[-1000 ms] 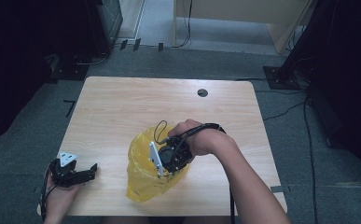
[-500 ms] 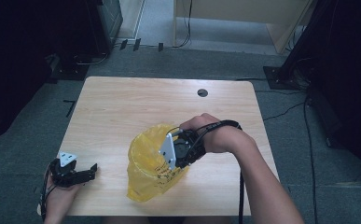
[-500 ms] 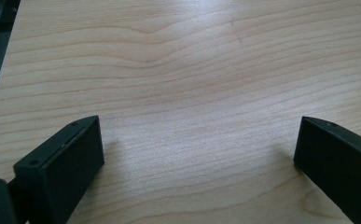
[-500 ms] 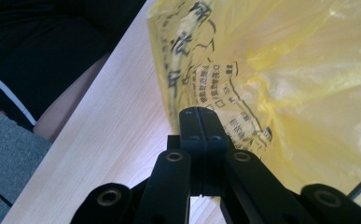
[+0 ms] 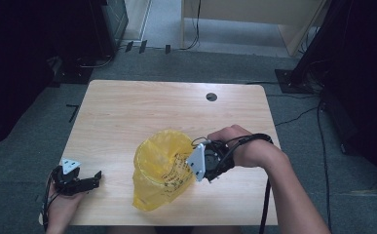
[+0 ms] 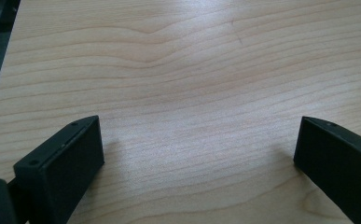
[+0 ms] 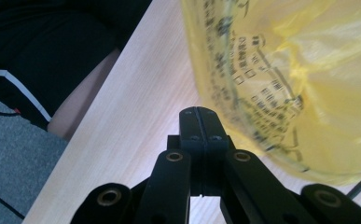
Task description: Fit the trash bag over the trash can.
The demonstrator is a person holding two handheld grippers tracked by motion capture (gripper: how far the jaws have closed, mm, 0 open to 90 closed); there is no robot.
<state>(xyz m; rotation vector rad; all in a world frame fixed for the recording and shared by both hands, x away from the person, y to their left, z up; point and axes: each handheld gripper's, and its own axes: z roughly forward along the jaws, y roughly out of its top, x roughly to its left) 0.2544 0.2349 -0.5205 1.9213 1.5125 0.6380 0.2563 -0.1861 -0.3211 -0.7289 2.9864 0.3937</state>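
Observation:
A yellow translucent plastic bag (image 5: pixel 161 168) with black print lies on the wooden table (image 5: pixel 142 107), near its front edge, with its mouth gaping upward. My right gripper (image 5: pixel 206 176) hangs just off the bag's right side, tilted toward the table's near edge. Its jaws are pressed together with nothing between them (image 7: pixel 200 112), and the bag (image 7: pixel 299 84) sits right beside them. My left gripper (image 5: pixel 92 180) rests at the table's front left corner, well apart from the bag. Its jaws stand wide open (image 6: pixel 197 126) over bare wood.
A dark round cable hole (image 5: pixel 211 97) sits near the table's far edge. Grey carpet with cables and dark equipment surrounds the table. The person's torso and leg (image 7: pixel 52 56) lie just beyond the near edge.
My right gripper has moved rightward and slightly up, from over the bag's mouth to its right side. The bag's mouth now stands wider. The left gripper has stayed put.

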